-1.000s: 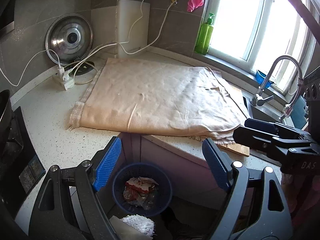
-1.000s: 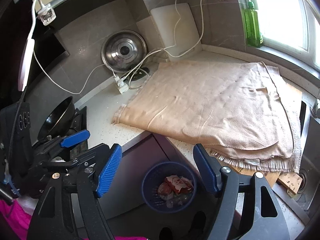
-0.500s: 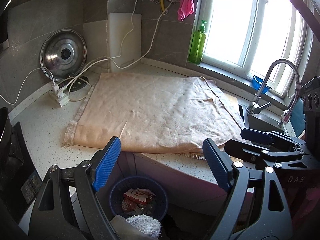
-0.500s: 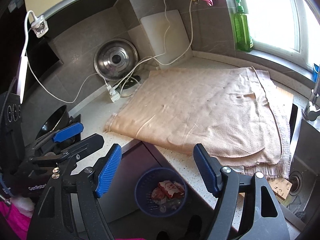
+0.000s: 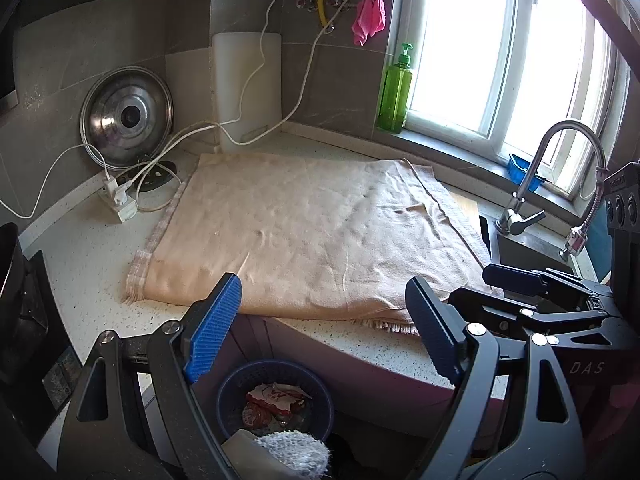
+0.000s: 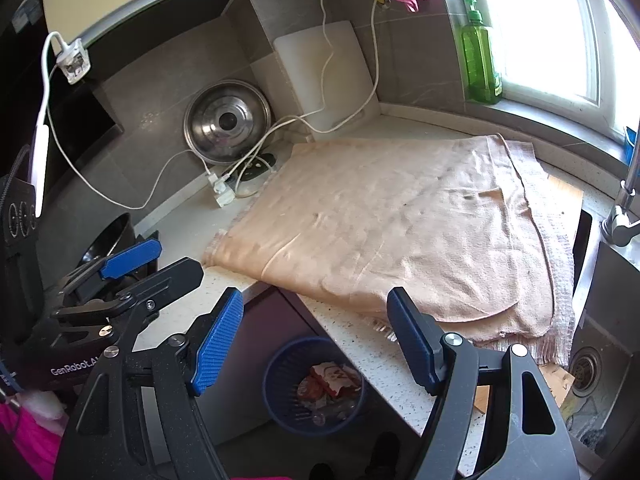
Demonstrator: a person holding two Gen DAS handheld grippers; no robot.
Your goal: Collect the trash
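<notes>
Two wrist views over the counter corner
Both look down and forward, sharing the towel and bin; left view from further left.

Both tools are black frames with triangular cut-outs and silver screws — the left gripper and right gripper carry ribbed blue pads; white lettering, possibly "DAS" and "GenRobot".

A beige towel, a green bottle, a dark blue basket, a pink rag.
</notes>
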